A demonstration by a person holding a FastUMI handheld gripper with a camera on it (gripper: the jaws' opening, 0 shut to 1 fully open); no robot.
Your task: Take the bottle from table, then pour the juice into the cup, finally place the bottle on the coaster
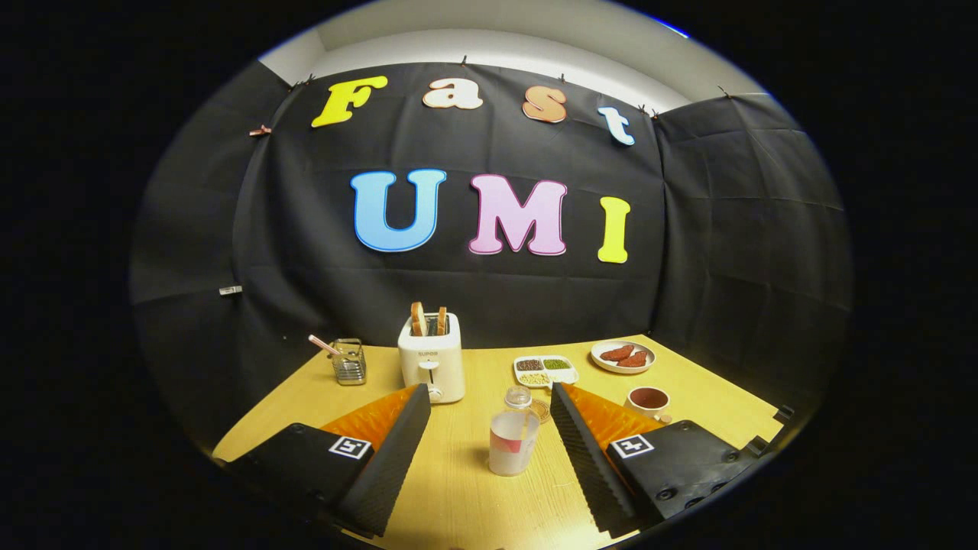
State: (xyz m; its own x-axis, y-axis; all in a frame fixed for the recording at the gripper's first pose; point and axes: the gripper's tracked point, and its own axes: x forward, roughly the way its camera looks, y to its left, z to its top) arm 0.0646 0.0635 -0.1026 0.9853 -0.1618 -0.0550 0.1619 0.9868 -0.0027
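Note:
My gripper [489,401] is open above the wooden table [458,496], and neither finger touches anything. A frosted translucent cup [513,441] with some reddish content stands upright between the fingers, nearer the right one. Just behind it stands a small bottle [518,396] with a clear rounded top. A round brown coaster [542,411] lies right beside the bottle, partly hidden by it and by the right finger. I cannot tell whether the bottle rests on the coaster.
A white toaster [432,357] with two bread slices stands beyond the left finger, with a metal holder [349,361] to its left. Beyond the right finger are a divided dish of grains [545,370], a plate of red food [623,356] and a small cup of dark liquid [648,399].

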